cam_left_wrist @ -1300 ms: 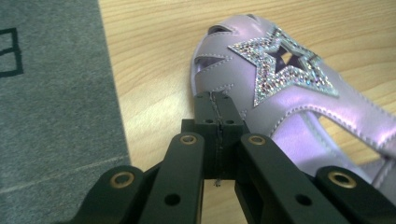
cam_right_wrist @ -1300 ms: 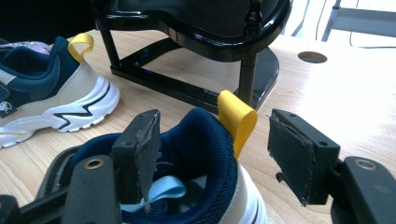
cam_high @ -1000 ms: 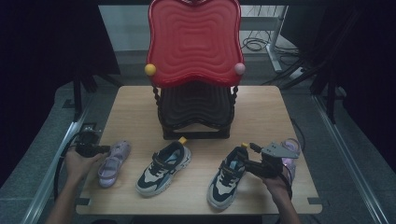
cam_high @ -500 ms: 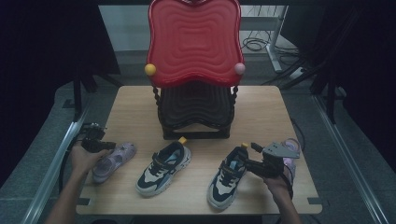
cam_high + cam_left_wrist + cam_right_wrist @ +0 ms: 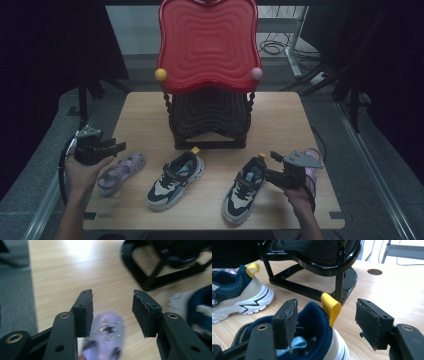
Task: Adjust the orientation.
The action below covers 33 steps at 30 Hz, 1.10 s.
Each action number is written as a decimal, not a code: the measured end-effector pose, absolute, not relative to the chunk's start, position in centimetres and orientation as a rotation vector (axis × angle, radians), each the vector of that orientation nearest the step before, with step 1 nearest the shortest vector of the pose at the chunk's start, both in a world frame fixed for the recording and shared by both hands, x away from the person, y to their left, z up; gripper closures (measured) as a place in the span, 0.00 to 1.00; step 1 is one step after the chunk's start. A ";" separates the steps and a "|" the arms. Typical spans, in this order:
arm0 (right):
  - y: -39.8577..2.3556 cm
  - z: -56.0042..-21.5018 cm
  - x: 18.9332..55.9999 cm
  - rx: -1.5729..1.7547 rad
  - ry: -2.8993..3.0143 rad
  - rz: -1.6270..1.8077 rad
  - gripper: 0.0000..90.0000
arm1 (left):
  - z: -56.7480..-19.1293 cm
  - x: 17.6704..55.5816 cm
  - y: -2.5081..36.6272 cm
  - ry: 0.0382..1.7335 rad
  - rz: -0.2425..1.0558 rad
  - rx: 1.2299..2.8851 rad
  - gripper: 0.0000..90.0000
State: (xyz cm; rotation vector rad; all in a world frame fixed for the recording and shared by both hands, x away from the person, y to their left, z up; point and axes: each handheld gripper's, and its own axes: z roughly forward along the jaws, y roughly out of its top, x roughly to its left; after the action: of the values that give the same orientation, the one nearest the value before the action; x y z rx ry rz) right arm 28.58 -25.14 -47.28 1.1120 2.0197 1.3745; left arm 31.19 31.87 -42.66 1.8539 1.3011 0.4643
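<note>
Fingers [image 5: 85,312] of the left gripper [image 5: 111,146] have just been opening and now stand wide apart, nothing pinched between them, with the small lilac glittery sandal [image 5: 120,171] lying free on the light wooden table [image 5: 285,115] just below and ahead of them, near its left front edge; in the left gripper view the sandal [image 5: 106,336] sits low between the two black pads without touching either. Over on the other side, the right gripper [image 5: 272,165] has its jaws parted too, straddling the heel of the right-hand navy, white and beige sneaker [image 5: 243,187], one pad inside the collar, the other out beside the yellow heel loop [image 5: 331,307], no squeeze visible. A second matching sneaker [image 5: 175,179] rests between sandal and that shoe, toe toward the person. Behind them all stands the black wavy-slatted chair frame [image 5: 207,117] topped by a red rippled plastic backrest [image 5: 207,45].
</note>
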 end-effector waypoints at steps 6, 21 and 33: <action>-25.9 -47.2 27.4 1.136 2.008 1.344 0.40 | -42.8 30.0 30.6 1.241 0.409 1.794 0.54; -29.0 -47.9 24.1 1.191 1.938 1.274 0.40 | -44.9 26.3 28.3 1.149 0.344 1.759 0.53; -33.4 -47.3 23.0 1.283 1.865 1.215 0.58 | -43.6 24.3 28.1 1.139 0.419 1.751 0.51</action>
State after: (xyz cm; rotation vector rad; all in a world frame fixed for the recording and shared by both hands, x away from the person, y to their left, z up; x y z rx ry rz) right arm 23.00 -33.39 -47.28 1.2832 1.8647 1.2151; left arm 24.34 28.13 -43.57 1.7513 1.1388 0.4187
